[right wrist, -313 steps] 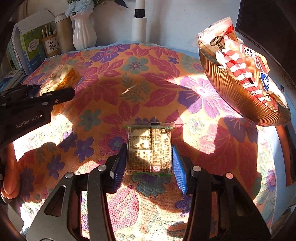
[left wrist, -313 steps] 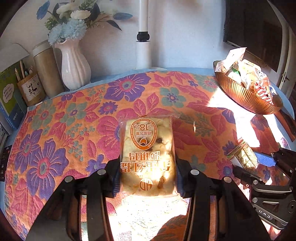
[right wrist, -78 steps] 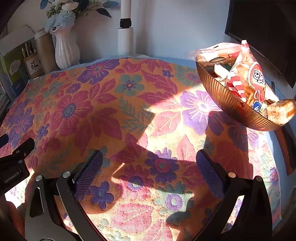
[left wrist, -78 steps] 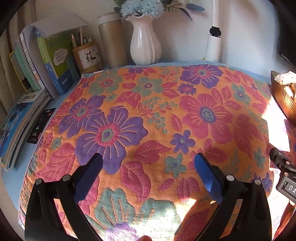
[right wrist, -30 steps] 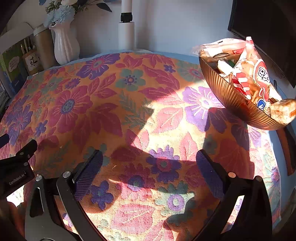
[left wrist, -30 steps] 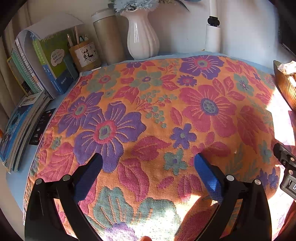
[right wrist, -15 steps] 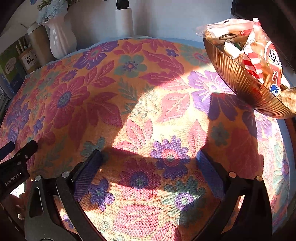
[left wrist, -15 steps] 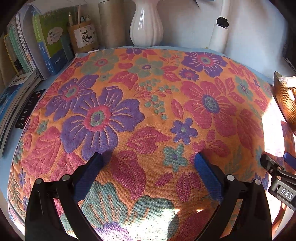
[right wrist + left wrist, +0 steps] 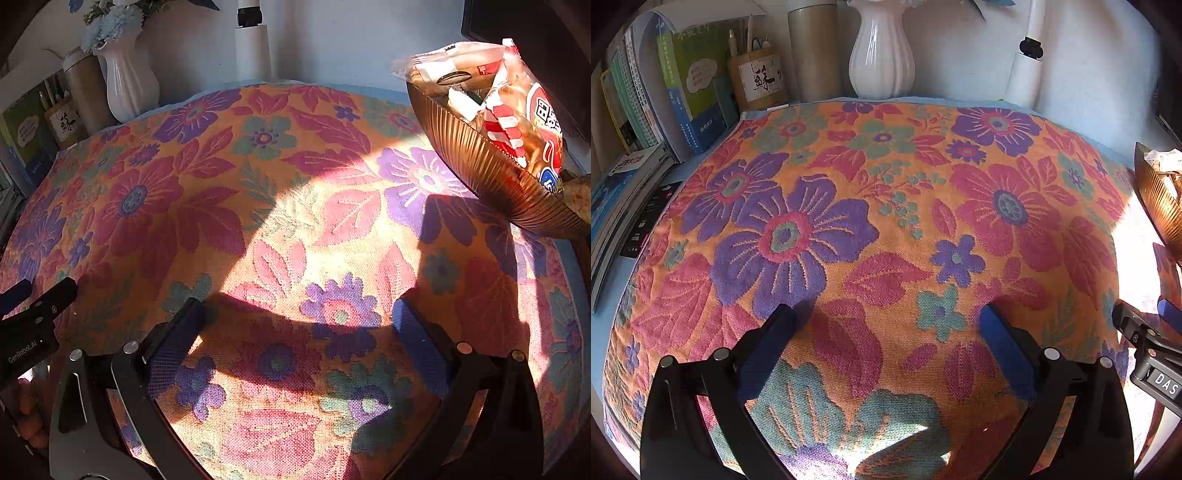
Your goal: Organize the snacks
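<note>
A ribbed bronze bowl (image 9: 491,173) sits at the right of the floral cloth (image 9: 280,206), heaped with several wrapped snacks (image 9: 517,110). Only its rim (image 9: 1156,195) shows at the right edge of the left wrist view. My left gripper (image 9: 886,325) is open low over the cloth (image 9: 886,229), nothing between its blue pads. My right gripper (image 9: 295,321) is open too, empty, well short of the bowl and to its left. Each gripper shows at the edge of the other's view: the right one (image 9: 1145,339) and the left one (image 9: 33,314).
Along the back wall stand a white vase (image 9: 882,59), a tan cylinder (image 9: 812,51), a pen cup (image 9: 759,81) and a white lamp post (image 9: 1027,70). Books (image 9: 646,103) are stacked at the left. A dark screen (image 9: 535,26) is behind the bowl.
Both grippers, shut on snack packets ten seconds ago, now stand open and empty. Over the last second both have dropped closer to the cloth and tipped forward.
</note>
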### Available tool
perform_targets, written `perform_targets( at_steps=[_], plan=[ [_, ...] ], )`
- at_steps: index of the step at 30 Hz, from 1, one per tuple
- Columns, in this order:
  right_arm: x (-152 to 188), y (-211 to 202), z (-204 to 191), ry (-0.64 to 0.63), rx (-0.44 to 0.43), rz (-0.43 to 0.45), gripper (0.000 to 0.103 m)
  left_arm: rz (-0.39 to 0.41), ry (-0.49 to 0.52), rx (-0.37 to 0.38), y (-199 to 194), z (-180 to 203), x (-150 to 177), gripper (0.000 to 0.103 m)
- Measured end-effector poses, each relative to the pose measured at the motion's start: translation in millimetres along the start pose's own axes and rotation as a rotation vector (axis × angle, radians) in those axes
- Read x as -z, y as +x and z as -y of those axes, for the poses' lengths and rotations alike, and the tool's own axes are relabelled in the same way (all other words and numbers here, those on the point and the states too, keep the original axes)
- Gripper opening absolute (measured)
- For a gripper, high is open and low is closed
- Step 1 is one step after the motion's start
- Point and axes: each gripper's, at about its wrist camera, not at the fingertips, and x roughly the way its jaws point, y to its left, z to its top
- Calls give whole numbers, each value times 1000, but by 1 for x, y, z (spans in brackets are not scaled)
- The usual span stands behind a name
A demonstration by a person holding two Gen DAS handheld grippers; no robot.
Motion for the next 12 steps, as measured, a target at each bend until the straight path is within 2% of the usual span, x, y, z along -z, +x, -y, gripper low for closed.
perform_targets(
  at_steps=[12],
  plan=[
    [0, 0, 0, 0, 0, 0, 100, 0, 3, -6, 0, 3, 0, 98]
  ],
)
